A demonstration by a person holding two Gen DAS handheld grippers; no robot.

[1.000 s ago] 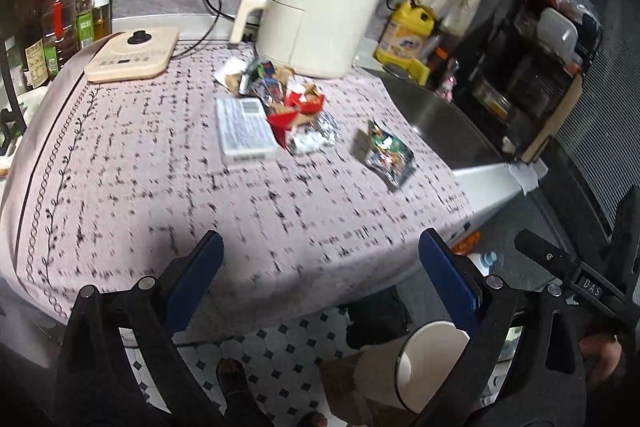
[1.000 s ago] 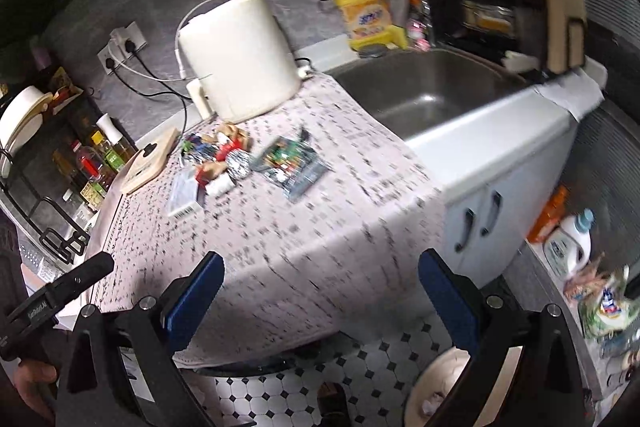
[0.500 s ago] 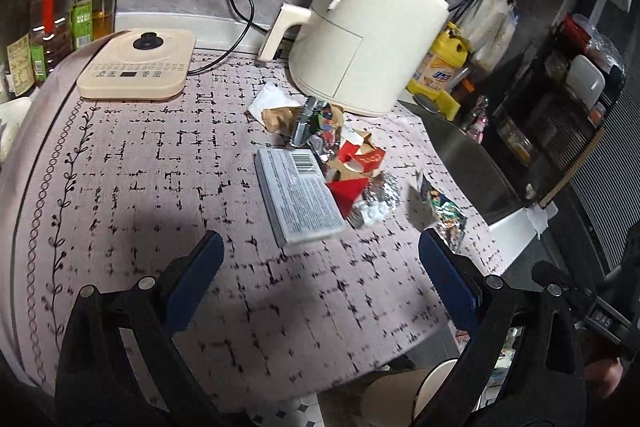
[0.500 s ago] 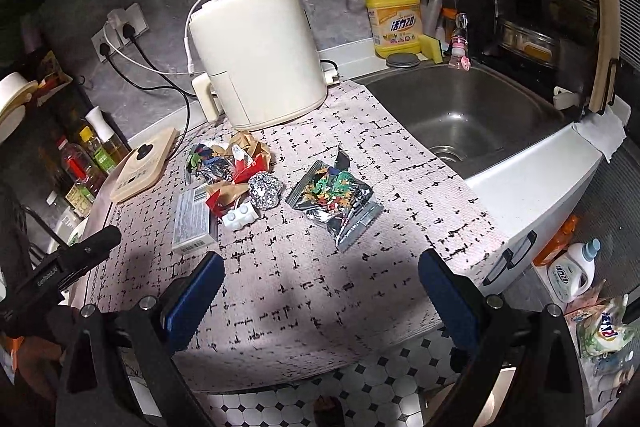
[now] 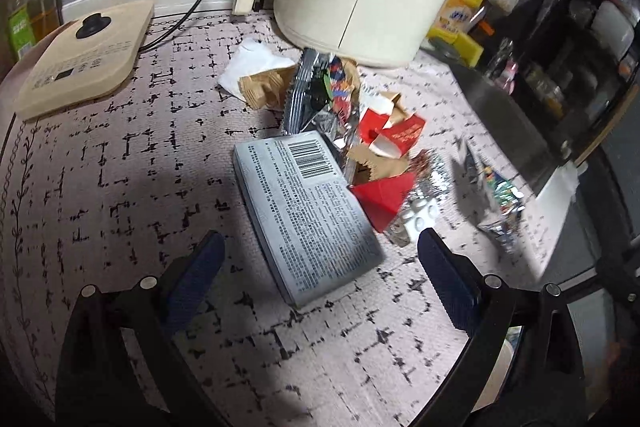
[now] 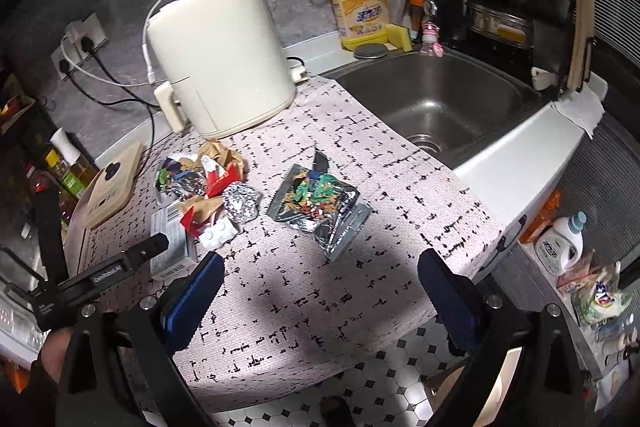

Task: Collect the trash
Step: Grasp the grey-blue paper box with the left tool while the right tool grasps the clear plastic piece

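Observation:
A heap of trash lies on the patterned cloth: a flat grey box (image 5: 306, 209) with a barcode, red paper scraps (image 5: 386, 195), brown crumpled paper (image 5: 262, 87), a foil ball (image 6: 239, 203) and a white tissue (image 5: 250, 65). A torn foil snack packet (image 6: 318, 209) lies apart, toward the sink. My left gripper (image 5: 318, 273) is open just above the near end of the grey box, which sits between its blue pads. My right gripper (image 6: 318, 285) is open over bare cloth, short of the snack packet.
A cream air fryer (image 6: 220, 55) stands behind the heap, with a beige flat appliance (image 5: 86, 57) at the left. The steel sink (image 6: 436, 103) and yellow detergent bottle (image 6: 362, 15) are to the right. A bin rim (image 6: 502, 391) shows on the tiled floor below.
Both grippers have moved forward over the table and closer to the trash. The left one now straddles the near end of the grey box. Both stay open.

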